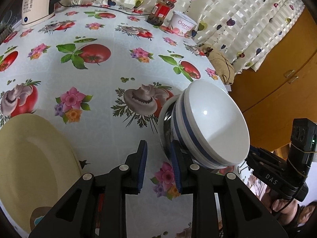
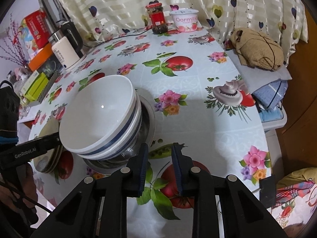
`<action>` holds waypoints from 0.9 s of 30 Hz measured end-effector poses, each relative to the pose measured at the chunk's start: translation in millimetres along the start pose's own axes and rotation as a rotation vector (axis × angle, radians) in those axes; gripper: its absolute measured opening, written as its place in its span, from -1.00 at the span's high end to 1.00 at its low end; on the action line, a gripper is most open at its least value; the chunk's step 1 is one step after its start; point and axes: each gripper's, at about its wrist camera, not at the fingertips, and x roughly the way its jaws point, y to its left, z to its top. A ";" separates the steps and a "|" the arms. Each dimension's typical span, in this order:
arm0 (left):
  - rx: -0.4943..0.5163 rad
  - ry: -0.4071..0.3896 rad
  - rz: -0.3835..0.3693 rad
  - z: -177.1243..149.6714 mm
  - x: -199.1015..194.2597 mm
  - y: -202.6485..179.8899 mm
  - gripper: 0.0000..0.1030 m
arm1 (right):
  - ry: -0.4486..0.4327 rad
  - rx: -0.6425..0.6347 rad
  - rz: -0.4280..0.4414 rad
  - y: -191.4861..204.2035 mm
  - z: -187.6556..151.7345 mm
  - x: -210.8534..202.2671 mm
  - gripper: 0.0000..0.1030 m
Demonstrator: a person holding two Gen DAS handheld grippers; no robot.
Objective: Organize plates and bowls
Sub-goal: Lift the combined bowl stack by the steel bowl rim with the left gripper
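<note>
A stack of white bowls with blue stripes (image 1: 214, 123) (image 2: 99, 111) sits nested in a steel bowl (image 1: 166, 130) (image 2: 147, 119) on the flowered tablecloth (image 1: 95, 79). My left gripper (image 1: 159, 158) hovers at the stack's left side, its right finger (image 1: 176, 162) close against the steel bowl. Its jaws stand narrowly apart with only tablecloth between them. My right gripper (image 2: 159, 158) is on the other side, jaws also narrowly apart and empty, with its left finger (image 2: 143, 158) by the steel rim. A cream plate (image 1: 29, 158) lies at lower left, and stacked plates (image 2: 49, 158) show under the left gripper (image 2: 58, 138).
At the back stand a white kettle (image 1: 37, 0) (image 2: 65, 53), a red-lidded jar (image 1: 161, 10) (image 2: 157, 17) and a yogurt tub (image 1: 183, 24) (image 2: 185, 19). Boxes (image 2: 37, 29) crowd the far left. Folded cloths (image 2: 257, 47) lie past the table's right edge, near a wooden cabinet (image 1: 277, 79).
</note>
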 end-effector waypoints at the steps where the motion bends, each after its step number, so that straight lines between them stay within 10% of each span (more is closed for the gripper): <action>1: 0.000 0.001 -0.001 0.3 0.7 0.1 0.51 | 0.003 0.002 0.004 0.1 0.7 1.4 0.54; 27: -0.022 0.042 -0.040 10.5 16.0 2.8 0.59 | 0.032 0.017 0.049 2.4 9.9 15.7 0.59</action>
